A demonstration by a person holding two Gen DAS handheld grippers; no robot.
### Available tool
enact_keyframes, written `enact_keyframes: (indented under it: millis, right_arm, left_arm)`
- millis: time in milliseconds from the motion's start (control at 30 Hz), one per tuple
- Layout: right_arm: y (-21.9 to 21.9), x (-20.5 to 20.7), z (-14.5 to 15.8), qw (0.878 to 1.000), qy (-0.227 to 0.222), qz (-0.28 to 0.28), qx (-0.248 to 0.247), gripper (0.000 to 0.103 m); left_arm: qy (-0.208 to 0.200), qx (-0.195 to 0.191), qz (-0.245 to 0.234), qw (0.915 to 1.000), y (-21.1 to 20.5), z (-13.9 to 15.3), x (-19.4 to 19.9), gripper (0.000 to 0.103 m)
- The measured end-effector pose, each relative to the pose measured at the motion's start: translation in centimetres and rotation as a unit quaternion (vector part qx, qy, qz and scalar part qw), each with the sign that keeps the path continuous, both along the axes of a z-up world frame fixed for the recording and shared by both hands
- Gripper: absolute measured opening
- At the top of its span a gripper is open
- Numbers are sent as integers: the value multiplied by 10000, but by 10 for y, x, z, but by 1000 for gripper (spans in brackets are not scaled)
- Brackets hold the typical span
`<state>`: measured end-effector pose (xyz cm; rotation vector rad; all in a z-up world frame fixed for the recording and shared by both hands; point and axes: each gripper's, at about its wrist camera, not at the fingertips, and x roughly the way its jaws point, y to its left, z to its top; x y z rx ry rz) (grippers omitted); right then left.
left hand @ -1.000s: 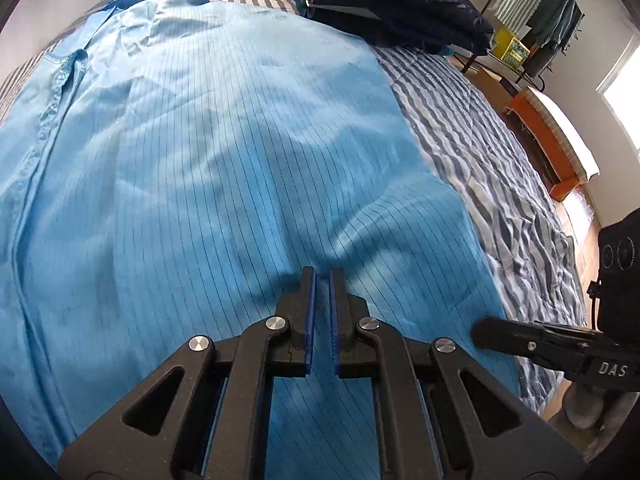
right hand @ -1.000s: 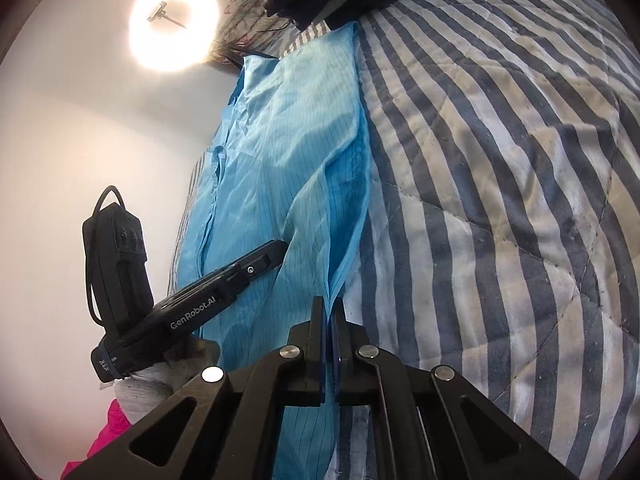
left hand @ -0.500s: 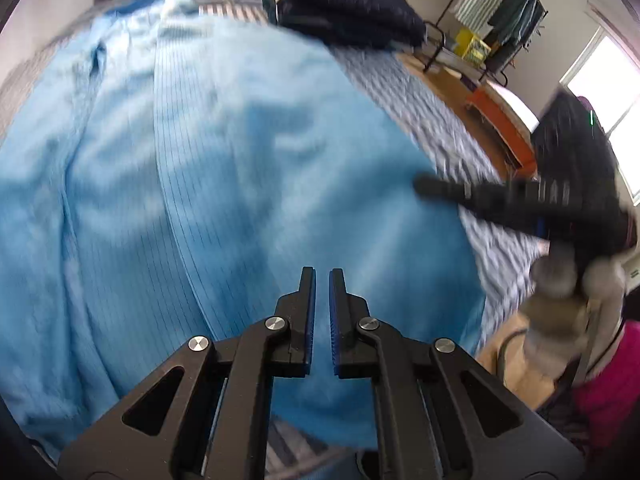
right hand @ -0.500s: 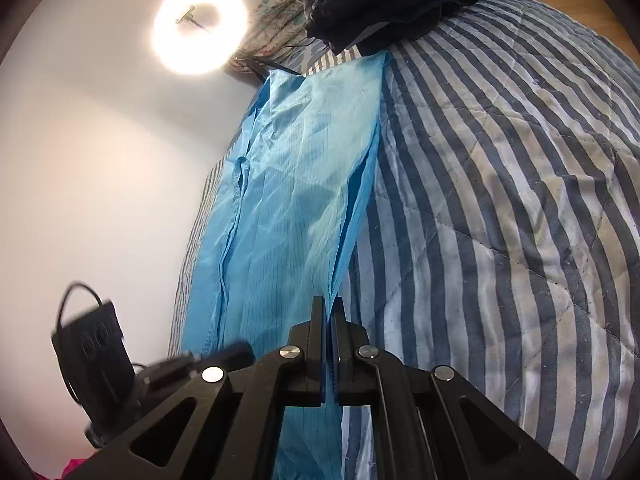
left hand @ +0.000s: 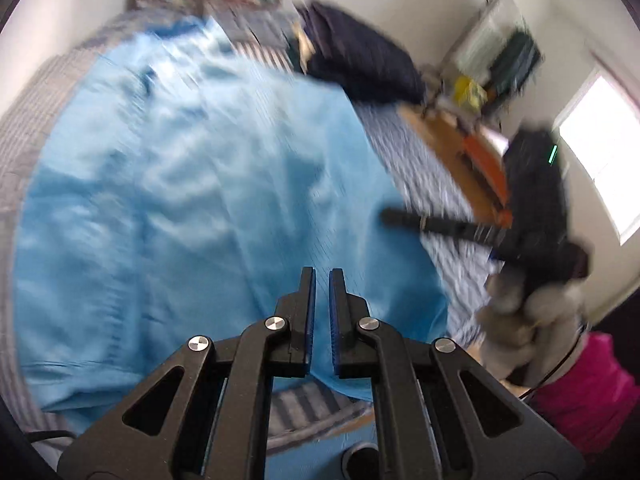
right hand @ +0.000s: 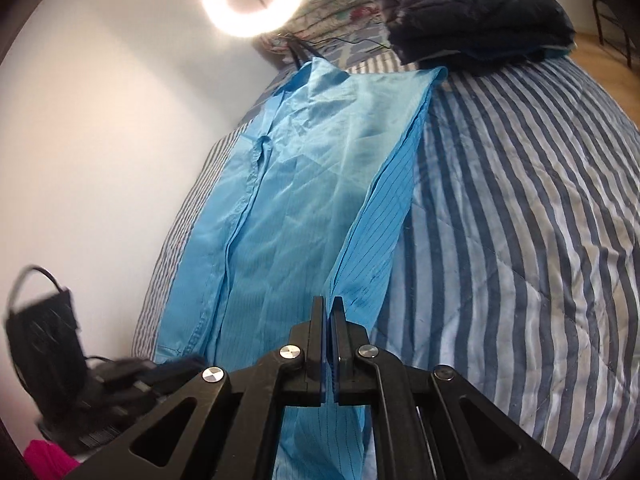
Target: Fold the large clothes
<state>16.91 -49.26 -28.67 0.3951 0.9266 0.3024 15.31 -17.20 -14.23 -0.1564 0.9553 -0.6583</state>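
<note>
The striped quilt [right hand: 520, 200] is carrying a big light blue pinstriped coat [right hand: 288, 184], which is lying along the quilt's left edge with its long right side lifting. The right gripper [right hand: 328, 312] is pinching that side hem, jaws clenched on the slick fabric. The left gripper [left hand: 322, 284] is hanging over the near hem, jaws a sliver apart and gripping nothing. With only 1 pinch holding, the hem risks slipping out or folding over crooked. The left view is also blurring badly.
</note>
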Motion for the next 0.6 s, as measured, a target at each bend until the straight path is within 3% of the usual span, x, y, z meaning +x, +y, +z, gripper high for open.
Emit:
enact_keyframes:
  millis: [267,400,500,600]
  right_arm:
    - [74,15,3,9935,-70,741,-858,0]
    - [113,24,-11,9856,22,1141,-1248,0]
    - [145,23,-25,9732,89,1520,-1723,0]
    - [167,28,-42,9662,292,1734,-1883,0]
  left_arm:
    - [-446,-408,1217,9907,107,38,23,4]
    - [-325,-555,1688,9835,145,31,33,4]
    - [-214,-534,1819,9816,159,22,42,4]
    - [-177,-496,1860,9811,165,18,43,4]
